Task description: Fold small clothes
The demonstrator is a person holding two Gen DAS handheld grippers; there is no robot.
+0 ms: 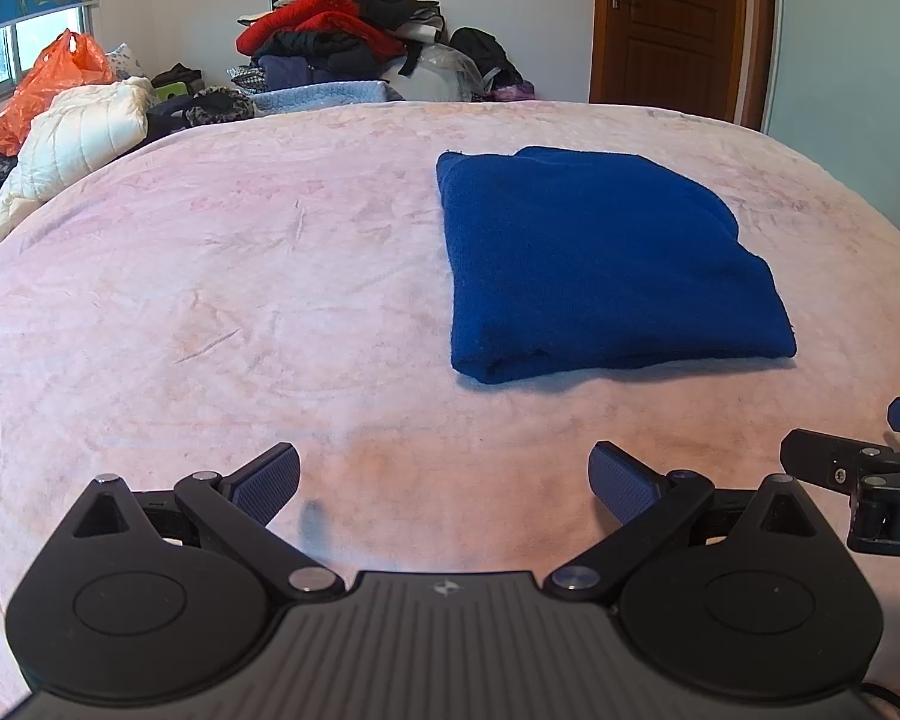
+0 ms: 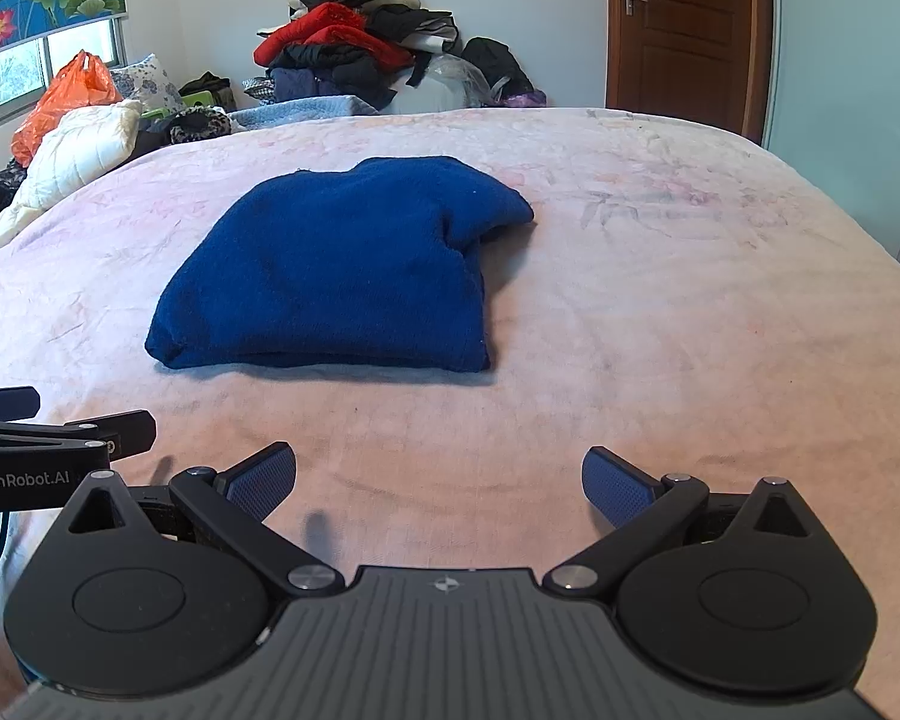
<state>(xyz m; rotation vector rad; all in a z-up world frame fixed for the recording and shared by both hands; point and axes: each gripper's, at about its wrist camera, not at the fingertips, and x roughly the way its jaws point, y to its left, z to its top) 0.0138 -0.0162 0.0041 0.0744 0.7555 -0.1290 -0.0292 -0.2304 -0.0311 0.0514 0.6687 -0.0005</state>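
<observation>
The blue garment (image 1: 606, 264) lies folded into a thick, roughly square bundle on the pink bedspread (image 1: 210, 300), near the middle of the bed, with its folded edge toward you. Your left gripper (image 1: 444, 483) hovers over bare bedspread on the near side of it, fingers (image 1: 270, 480) spread wide and holding nothing. Your right gripper (image 2: 439, 480) sits just beside it, also short of the garment, fingers (image 2: 618, 486) wide apart and empty. Behind the bed, a pile of clothes (image 2: 354, 54) stands against the wall, with an orange plastic bag (image 2: 66, 96) by the window.
</observation>
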